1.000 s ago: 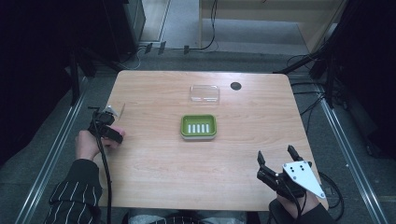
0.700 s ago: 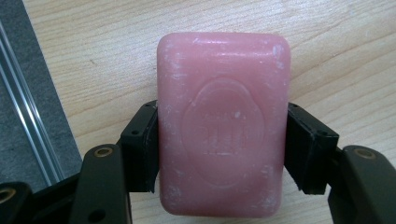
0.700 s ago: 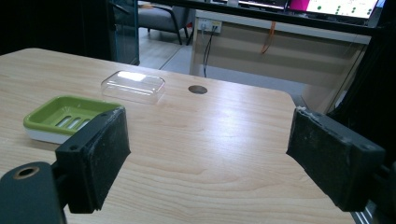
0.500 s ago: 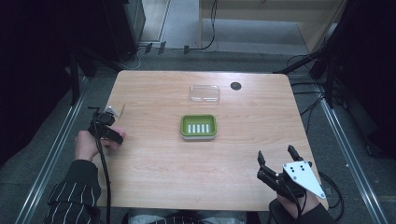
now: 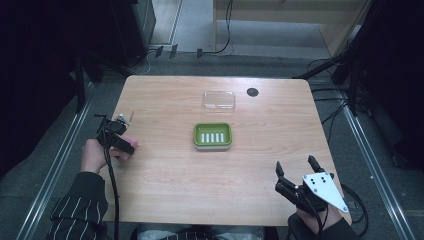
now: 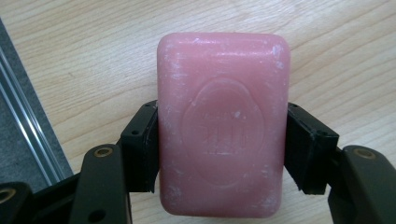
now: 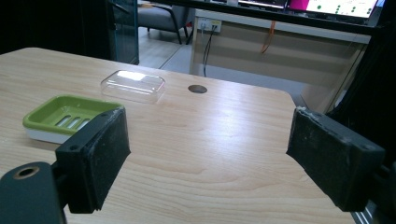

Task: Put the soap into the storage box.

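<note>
A pale wooden table with rounded corners took up the middle of the high view. Dead centre on it sat a green soap dish with a slotted floor. Just above that, toward the upper middle of the frame, lay a clear plastic lid, and right beside it, a small dark round hole in the tabletop.

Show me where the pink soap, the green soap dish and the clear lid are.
pink soap (image 6: 223,123), left gripper view, on its stamped top face.
green soap dish (image 5: 212,135), high view, on its slotted floor.
clear lid (image 7: 133,85), right gripper view, on its top.
</note>
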